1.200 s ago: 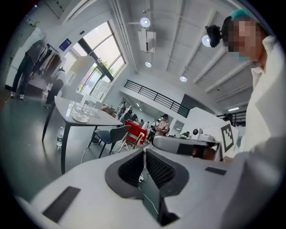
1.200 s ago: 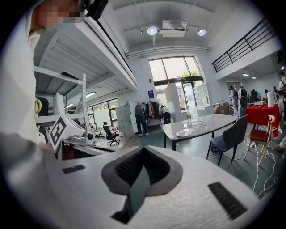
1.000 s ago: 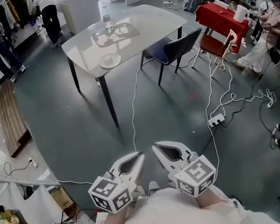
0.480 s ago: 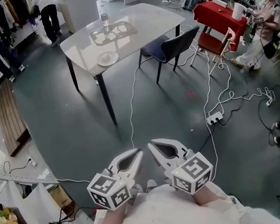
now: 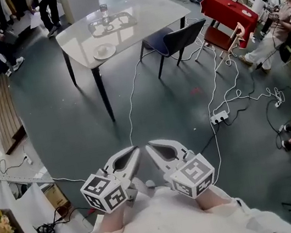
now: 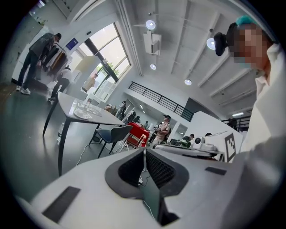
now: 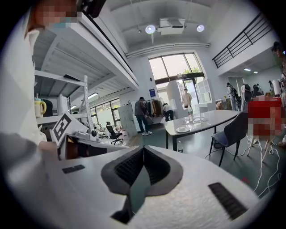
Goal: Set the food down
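No food shows in any view. My left gripper (image 5: 134, 151) and right gripper (image 5: 149, 146) are held close to the body low in the head view, tips nearly side by side over the grey floor. Both are shut with nothing between the jaws, as the left gripper (image 6: 144, 153) and right gripper (image 7: 143, 150) also show in their own views. A white table (image 5: 138, 14) stands well ahead, carrying a white plate (image 5: 104, 51), a clear tray (image 5: 111, 24) and a bottle (image 5: 103, 3). The same plate (image 7: 183, 129) sits on the table edge in the right gripper view.
A dark chair (image 5: 176, 42) stands at the table's right side, and a red table (image 5: 229, 12) farther right. Cables and a power strip (image 5: 219, 117) lie on the floor between me and the table. People stand at the back left and sit at the right. Boxes and shelving crowd the left.
The table and floor have slid up and left in the head view, and both grippers have drifted slightly left. They stay shut and empty.
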